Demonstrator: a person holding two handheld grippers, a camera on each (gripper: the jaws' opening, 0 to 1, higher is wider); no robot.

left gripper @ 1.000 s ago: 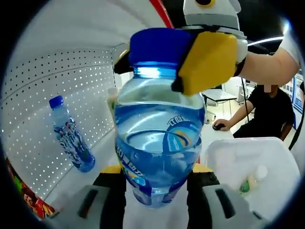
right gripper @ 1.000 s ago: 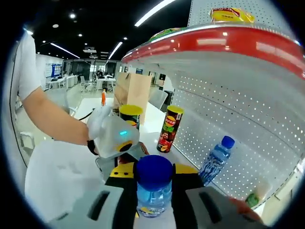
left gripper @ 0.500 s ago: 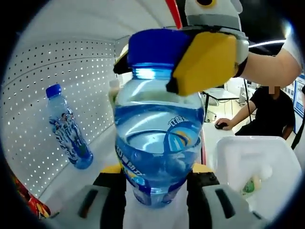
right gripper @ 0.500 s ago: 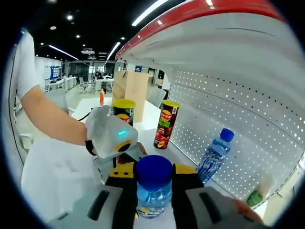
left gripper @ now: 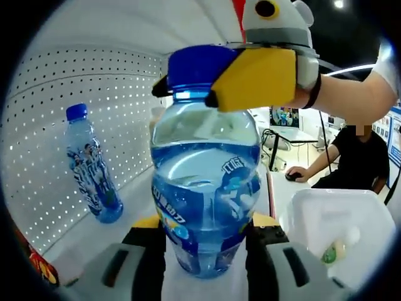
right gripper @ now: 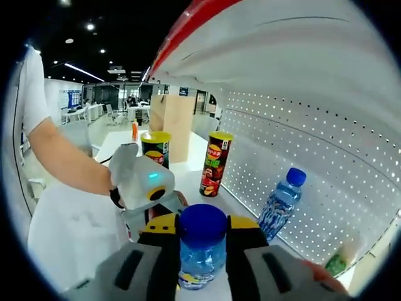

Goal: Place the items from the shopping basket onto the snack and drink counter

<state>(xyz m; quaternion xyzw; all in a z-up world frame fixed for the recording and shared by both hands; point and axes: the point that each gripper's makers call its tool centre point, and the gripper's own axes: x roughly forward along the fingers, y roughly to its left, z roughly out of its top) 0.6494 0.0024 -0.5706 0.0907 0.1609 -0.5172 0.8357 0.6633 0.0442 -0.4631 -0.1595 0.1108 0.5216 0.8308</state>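
A clear water bottle (left gripper: 203, 188) with a blue cap and blue label stands upright just above the white shelf. My left gripper (left gripper: 203, 241) is shut on its lower body. My right gripper (right gripper: 202, 233) is shut on the blue cap (right gripper: 202, 224); in the left gripper view its yellow pads (left gripper: 257, 78) clamp the cap from the right. In the right gripper view the left gripper (right gripper: 156, 210) holds the bottle from below left. A white basket (left gripper: 341, 213) sits to the right with a green-labelled bottle (left gripper: 330, 253) inside.
A second water bottle (left gripper: 93, 169) (right gripper: 280, 204) stands by the pegboard back wall (left gripper: 56, 125). Two chip cans (right gripper: 214, 164) (right gripper: 155, 150) stand further along the shelf, before a brown box (right gripper: 172, 122). A seated person (left gripper: 354, 157) is behind the basket.
Both grippers have carried the bottle a little further in under the red-edged upper shelf. Both holds are unchanged; the right gripper has tilted slightly on the cap.
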